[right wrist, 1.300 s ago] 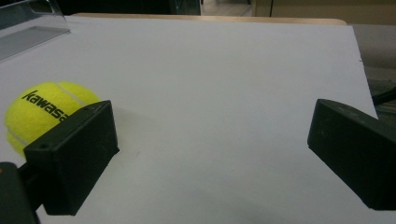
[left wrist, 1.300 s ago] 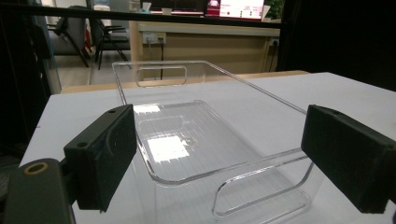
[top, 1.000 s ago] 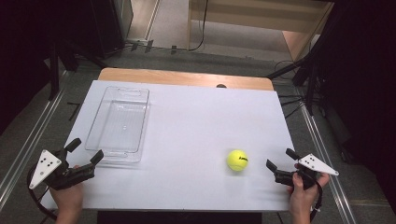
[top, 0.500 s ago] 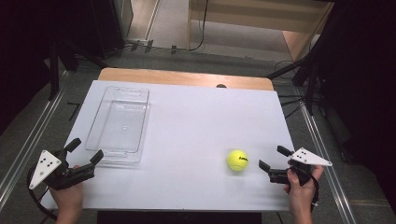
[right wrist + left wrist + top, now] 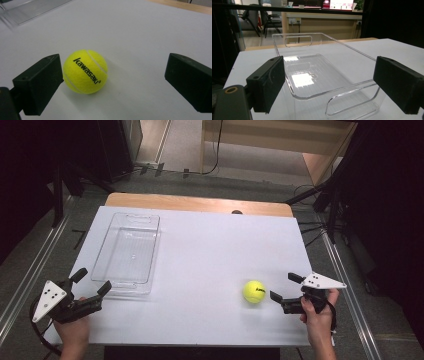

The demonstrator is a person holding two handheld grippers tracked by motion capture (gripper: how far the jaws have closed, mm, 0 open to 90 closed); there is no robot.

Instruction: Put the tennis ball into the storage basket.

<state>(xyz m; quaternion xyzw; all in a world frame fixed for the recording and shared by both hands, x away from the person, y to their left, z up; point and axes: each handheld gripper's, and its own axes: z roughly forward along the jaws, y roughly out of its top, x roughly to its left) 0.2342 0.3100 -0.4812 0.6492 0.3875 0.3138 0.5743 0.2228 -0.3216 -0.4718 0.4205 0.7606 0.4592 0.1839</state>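
A yellow tennis ball (image 5: 254, 291) (image 5: 85, 71) lies on the white table (image 5: 210, 250) at the front right. My right gripper (image 5: 284, 287) (image 5: 112, 80) is open just right of it, jaws pointing at the ball, which sits a little ahead of the jaws and nearer one of them. A clear plastic tray (image 5: 127, 252) (image 5: 317, 75) rests empty at the left of the table. My left gripper (image 5: 92, 281) (image 5: 332, 87) is open at the tray's near end, its jaws spread wide before the near rim without touching it.
A bare wooden strip (image 5: 200, 204) runs along the table's far edge. Dark stands and cables (image 5: 320, 205) crowd the floor at the right, and metal rails (image 5: 30, 270) run along the left.
My right gripper has moved left toward the tennis ball and turned its jaws onto it. The left gripper, ball and tray have stayed put.
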